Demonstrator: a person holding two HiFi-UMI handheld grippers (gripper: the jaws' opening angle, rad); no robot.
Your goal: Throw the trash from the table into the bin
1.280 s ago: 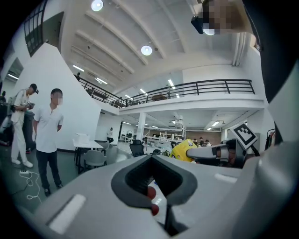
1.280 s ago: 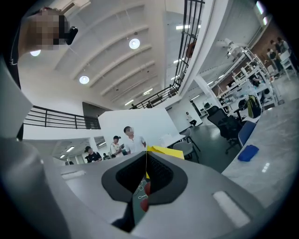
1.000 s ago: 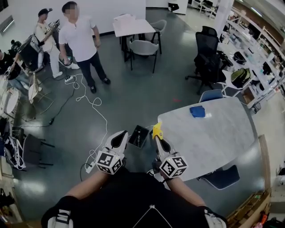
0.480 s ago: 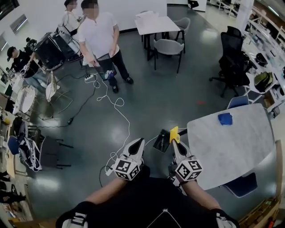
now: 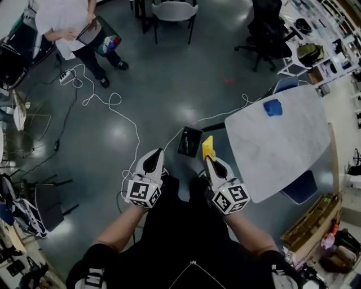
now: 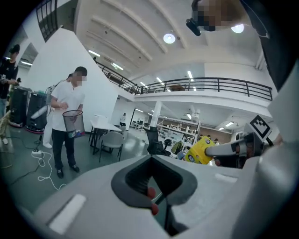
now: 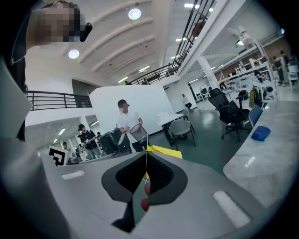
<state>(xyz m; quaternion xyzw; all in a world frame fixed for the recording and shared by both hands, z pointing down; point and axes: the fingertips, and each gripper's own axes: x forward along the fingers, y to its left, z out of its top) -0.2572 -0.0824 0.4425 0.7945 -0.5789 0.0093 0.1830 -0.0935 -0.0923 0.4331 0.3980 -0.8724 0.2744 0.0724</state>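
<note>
A dark grey floor (image 5: 169, 84) fills most of the head view. The white marble-patterned table (image 5: 282, 147) stands at the right of the frame. A person (image 5: 62, 17) in a white top stands at the upper left corner and holds a mesh wastebasket (image 5: 98, 35) with something colourful in it. A black office chair (image 5: 268, 34) is at the upper right, and a grey chair (image 5: 172, 11) sits against the top edge. A white cable (image 5: 121, 113) snakes across the floor from the upper left towards the centre. Low in the middle of the frame, the left gripper (image 5: 155, 153) and the right gripper (image 5: 210, 161) are held side by side, pointing up the picture. The left one's jaws are together with nothing between them. The right one's jaws are clamped on a thin yellow wrapper (image 5: 208, 148) that sticks up past the tips, just off the table's left edge. A small black bin (image 5: 190, 141) stands on the floor just left of the wrapper. A blue cloth (image 5: 272, 107) lies on the table near its upper edge.
</note>
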